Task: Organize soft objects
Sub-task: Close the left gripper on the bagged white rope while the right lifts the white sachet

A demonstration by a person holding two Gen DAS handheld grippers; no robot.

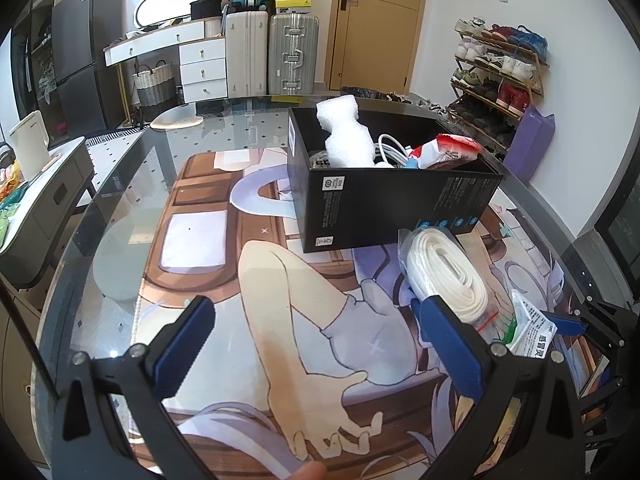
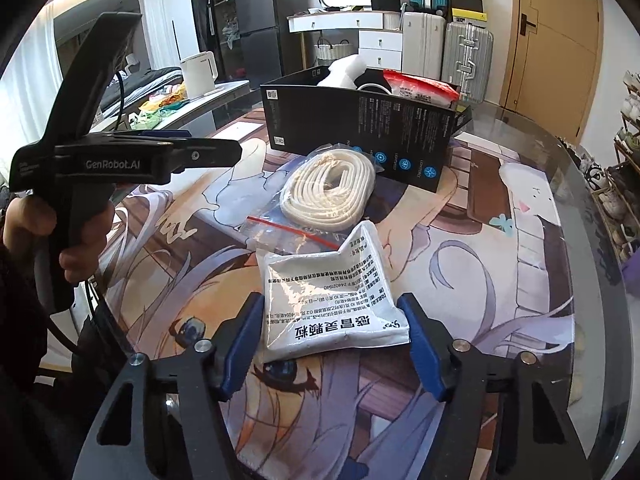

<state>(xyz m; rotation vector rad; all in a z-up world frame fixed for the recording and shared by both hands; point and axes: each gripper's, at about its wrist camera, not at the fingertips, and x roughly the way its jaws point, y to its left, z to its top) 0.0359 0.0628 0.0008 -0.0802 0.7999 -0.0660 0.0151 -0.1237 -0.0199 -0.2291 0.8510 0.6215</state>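
Note:
A white medicine sachet (image 2: pixel 332 300) with black print lies on the printed mat between the blue pads of my right gripper (image 2: pixel 329 301). Both pads touch its side edges and the sachet is bowed upward. Beyond it lies a clear zip bag of coiled white rope (image 2: pixel 332 192), just in front of an open black box (image 2: pixel 352 128). The box (image 1: pixel 400 208) holds white foam (image 1: pixel 344 136), a white cable and a red-and-white packet (image 1: pixel 444 152). My left gripper (image 1: pixel 314 308) hovers open over bare mat, left of the rope bag (image 1: pixel 448 276) and the sachet (image 1: pixel 532 332).
The glass table (image 1: pixel 120 184) has a rounded edge. A hand holds the left gripper (image 2: pixel 192 156) at the left of the right wrist view. A side counter with a white kettle (image 2: pixel 200 72) stands to the left. Suitcases, drawers and a shoe rack (image 1: pixel 500 80) line the far wall.

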